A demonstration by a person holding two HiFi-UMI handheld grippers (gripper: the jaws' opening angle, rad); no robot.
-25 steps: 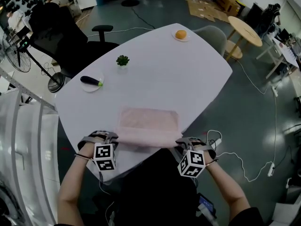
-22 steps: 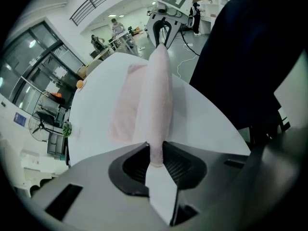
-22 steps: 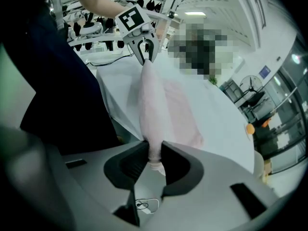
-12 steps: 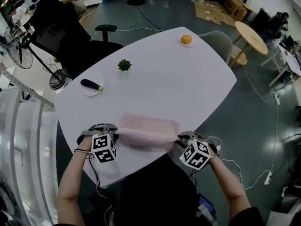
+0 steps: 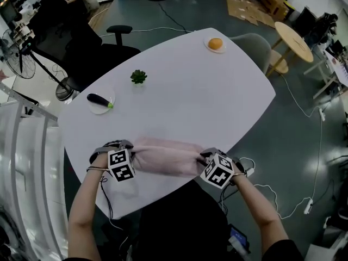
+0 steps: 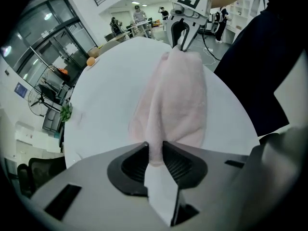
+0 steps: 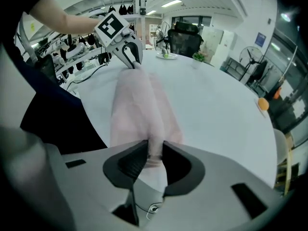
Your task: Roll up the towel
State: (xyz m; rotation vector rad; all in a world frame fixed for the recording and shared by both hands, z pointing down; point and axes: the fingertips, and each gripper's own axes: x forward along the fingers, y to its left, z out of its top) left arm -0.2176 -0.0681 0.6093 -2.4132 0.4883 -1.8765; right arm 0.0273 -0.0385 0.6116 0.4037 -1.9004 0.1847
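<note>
Ribbed black jaws of the left gripper (image 6: 154, 147) pinching one end of a soft, pale pink fabric towel (image 5: 166, 156); the same pinch on the opposite end by the right gripper (image 7: 155, 147). Bunched into a loose, wrinkled roll between the two, along the near edge of a smooth white rounded bench (image 5: 217, 97). Beyond the towel, well apart: glossy dark aubergine (image 5: 98, 98) on a small white plate (image 5: 98, 109), spiky little green plant (image 5: 138, 76), round orange fruit (image 5: 216, 44) farthest off.

Towel (image 5: 166, 156) lies along the desk's (image 5: 217, 102) near edge, left claw (image 5: 132, 153) at its left end, right claw (image 5: 202, 157) at its right. Behind: eggplant (image 5: 99, 99) on a plate (image 5: 93, 109) at left, plant (image 5: 138, 77) further back, orange (image 5: 215, 44) at far edge.
</note>
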